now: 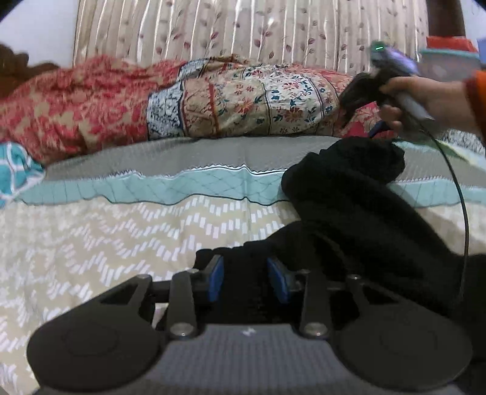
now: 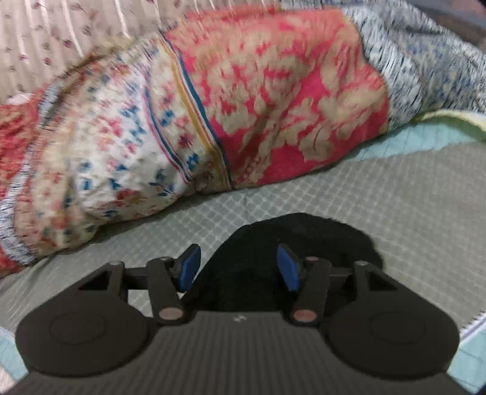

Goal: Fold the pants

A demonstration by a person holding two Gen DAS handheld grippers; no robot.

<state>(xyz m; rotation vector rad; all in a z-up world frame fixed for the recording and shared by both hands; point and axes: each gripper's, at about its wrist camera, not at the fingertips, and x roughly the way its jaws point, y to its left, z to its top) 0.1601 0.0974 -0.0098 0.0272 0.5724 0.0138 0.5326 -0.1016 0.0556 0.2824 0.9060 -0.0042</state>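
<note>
The black pants [image 1: 343, 194] lie bunched on the bed, running from the lower middle of the left wrist view up toward the right. My left gripper [image 1: 246, 281] has its blue pads [image 1: 215, 278] closed against a fold of this black cloth, which fills the gap between them. A hand holds my right gripper [image 1: 349, 106] at the upper right, just above the far end of the pants. In the right wrist view, the right gripper [image 2: 238, 270] stands open over a rounded end of the pants [image 2: 303, 234]. That cloth lies between its pads [image 2: 287, 269] without being pinched.
The bed cover [image 1: 91, 243] has beige zigzag, teal and grey quilted bands [image 2: 379, 197]. A rumpled red and floral blanket [image 1: 212, 100] is heaped along the far side, against a striped floral curtain [image 1: 243, 27]. A black cable [image 1: 464, 206] hangs from the right gripper.
</note>
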